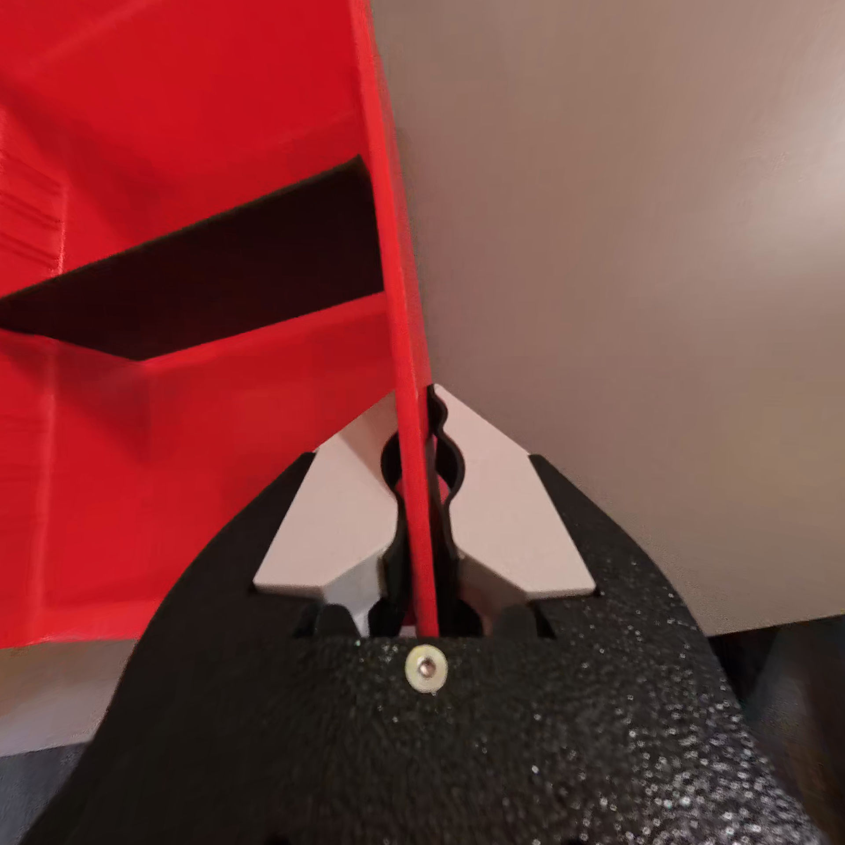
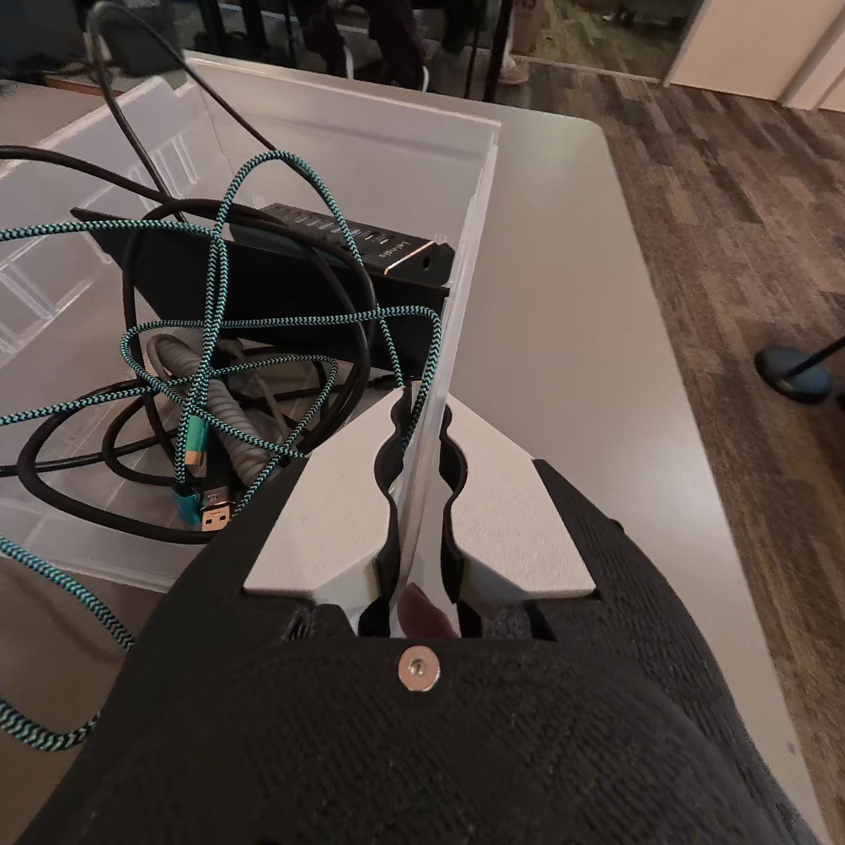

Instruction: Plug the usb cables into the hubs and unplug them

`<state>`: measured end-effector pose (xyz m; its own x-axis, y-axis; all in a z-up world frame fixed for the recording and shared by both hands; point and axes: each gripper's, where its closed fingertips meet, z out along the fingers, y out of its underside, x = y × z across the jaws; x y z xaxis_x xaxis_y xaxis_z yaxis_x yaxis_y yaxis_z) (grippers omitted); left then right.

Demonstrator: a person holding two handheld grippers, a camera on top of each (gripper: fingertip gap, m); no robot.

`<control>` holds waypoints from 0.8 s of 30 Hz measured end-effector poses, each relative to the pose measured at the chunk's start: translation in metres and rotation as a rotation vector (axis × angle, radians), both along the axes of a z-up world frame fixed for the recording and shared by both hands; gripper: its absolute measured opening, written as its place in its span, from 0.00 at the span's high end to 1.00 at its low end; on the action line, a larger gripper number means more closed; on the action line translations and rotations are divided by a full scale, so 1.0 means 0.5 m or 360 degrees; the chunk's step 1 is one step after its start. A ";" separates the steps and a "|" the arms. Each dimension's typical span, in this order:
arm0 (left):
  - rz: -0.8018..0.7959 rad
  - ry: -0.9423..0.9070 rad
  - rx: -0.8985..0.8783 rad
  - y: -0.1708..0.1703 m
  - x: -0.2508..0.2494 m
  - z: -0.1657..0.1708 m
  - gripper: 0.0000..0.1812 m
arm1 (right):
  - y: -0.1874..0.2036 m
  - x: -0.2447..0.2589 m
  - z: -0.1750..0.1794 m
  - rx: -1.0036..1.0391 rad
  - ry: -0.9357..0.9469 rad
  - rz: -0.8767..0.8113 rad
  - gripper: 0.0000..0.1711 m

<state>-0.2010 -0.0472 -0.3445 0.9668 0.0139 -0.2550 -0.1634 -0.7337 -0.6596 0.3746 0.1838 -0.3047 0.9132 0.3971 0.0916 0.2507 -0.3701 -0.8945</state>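
USB cables lie heaped in a clear plastic bin, ahead and to the left of the right gripper, and none of them is in either pair of jaws. The bin sits on a pale table whose bare top runs off to the right of the jaws, with wood-patterned floor beyond its edge. The right gripper's jaws are pressed onto the bin's near right wall, one white finger inside the bin and the other outside, the thin wall pinched between their black wavy pads.

Ahead of those jaws, a black USB hub rests slanted on a dark stand against the same wall, its row of ports facing up. Left of the jaws, a teal-and-black braided cable loops over a thick black cable; a grey cable lies under them. Two USB plugs rest close by the left finger.

In the left wrist view, the left gripper is clamped on the edge of a red panel, which rises ahead and fills the space left of the jaws; a dark slot cuts across it. A plain beige wall lies to the right.
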 end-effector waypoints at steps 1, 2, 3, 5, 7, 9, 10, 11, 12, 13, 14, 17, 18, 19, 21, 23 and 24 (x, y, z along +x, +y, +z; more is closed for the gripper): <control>-0.0012 0.0030 0.0032 -0.002 0.000 0.003 0.99 | 0.001 -0.019 0.000 0.0006 0.0002 0.0023 0.96; -0.0017 0.0048 0.0058 -0.006 0.001 0.006 0.99 | 0.002 -0.039 0.001 0.0009 0.0012 0.0049 0.96; -0.0014 0.0057 0.0089 -0.011 0.001 0.012 0.99 | 0.002 -0.061 0.001 0.0014 0.0026 0.0076 0.96; 0.0011 0.0058 0.0179 -0.022 0.000 0.032 0.99 | 0.002 -0.105 0.001 0.0018 0.0048 0.0133 0.96; 0.0038 0.0101 0.0225 -0.038 -0.007 0.057 0.99 | 0.001 -0.153 0.002 0.0017 0.0046 0.0194 0.96; 0.0059 0.0172 0.0232 -0.057 -0.018 0.083 0.99 | -0.001 -0.206 0.002 0.0010 0.0059 0.0263 0.96; 0.0073 0.0191 0.0254 -0.065 -0.022 0.099 0.99 | -0.003 -0.234 0.002 0.0008 0.0066 0.0297 0.96; 0.0085 0.0198 0.0280 -0.072 -0.025 0.114 0.99 | -0.006 -0.264 0.002 0.0006 0.0072 0.0330 0.96; 0.0092 0.0207 0.0304 -0.080 -0.028 0.128 0.99 | -0.009 -0.294 0.002 0.0005 0.0075 0.0362 0.96; 0.0101 0.0217 0.0323 -0.087 -0.030 0.141 0.99 | -0.012 -0.325 0.002 0.0002 0.0080 0.0390 0.96; 0.0111 0.0230 0.0340 -0.093 -0.031 0.151 0.99 | -0.017 -0.358 0.002 -0.0002 0.0090 0.0418 0.96; 0.0135 0.0282 0.0366 -0.109 -0.035 0.172 0.99 | -0.036 -0.460 0.002 -0.0014 0.0106 0.0512 0.96; 0.0139 0.0297 0.0370 -0.114 -0.035 0.176 0.99 | -0.045 -0.495 0.002 -0.0016 0.0107 0.0546 0.96; 0.0141 0.0307 0.0376 -0.117 -0.035 0.180 0.99 | -0.056 -0.530 0.002 -0.0018 0.0115 0.0589 0.95; 0.0144 0.0303 0.0390 -0.122 -0.034 0.188 0.99 | -0.082 -0.599 0.003 -0.0021 0.0131 0.0691 0.93; 0.0144 0.0289 0.0400 -0.125 -0.034 0.194 0.99 | -0.110 -0.664 0.004 -0.0034 0.0171 0.0784 0.91; 0.0145 0.0286 0.0405 -0.126 -0.033 0.197 0.99 | -0.125 -0.695 0.006 -0.0042 0.0210 0.0829 0.89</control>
